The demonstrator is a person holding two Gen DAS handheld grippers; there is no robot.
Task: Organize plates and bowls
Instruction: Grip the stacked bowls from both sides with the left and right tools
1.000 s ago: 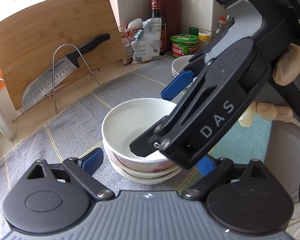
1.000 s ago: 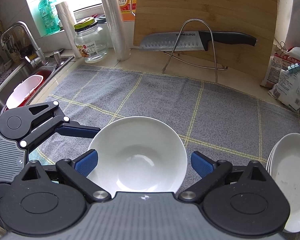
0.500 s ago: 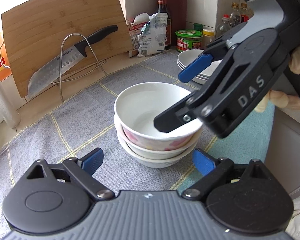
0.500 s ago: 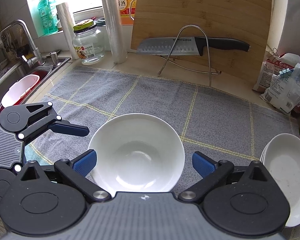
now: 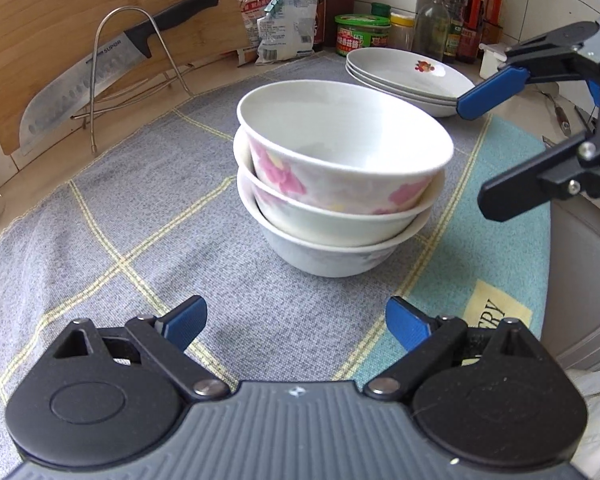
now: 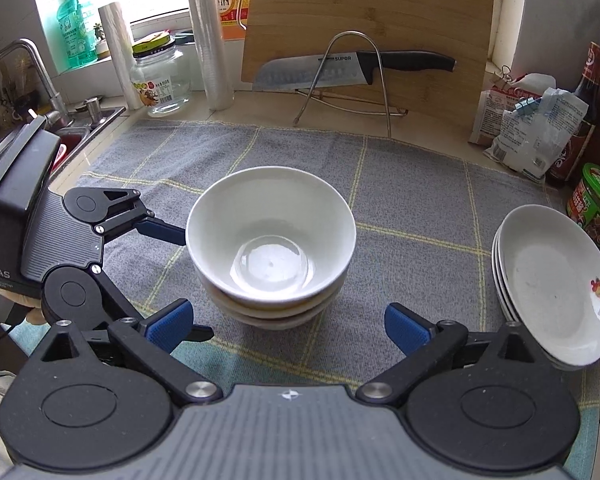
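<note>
I find three bowls (image 5: 340, 176) nested in one stack on the grey checked cloth (image 5: 140, 216) that covers the desk, the top one pink-flowered outside and white within. My left gripper (image 5: 296, 322) sits near the stack, jaws wide apart and holding nothing. My right gripper (image 6: 288, 320) is likewise just short of the stack, jaws spread wide and empty. A pile of shallow plates (image 6: 556, 284) lies apart from the bowls, toward the right of the cloth. Behind, a knife (image 6: 356, 66) rests on a wire rack (image 6: 348, 80) against an upright cutting board (image 6: 372, 12). Food packets (image 6: 528, 132) and a green-lidded tub (image 6: 596, 204) crowd the corner by the plates. A glass jar (image 6: 160, 76) stands near the sink (image 6: 80, 132).
</note>
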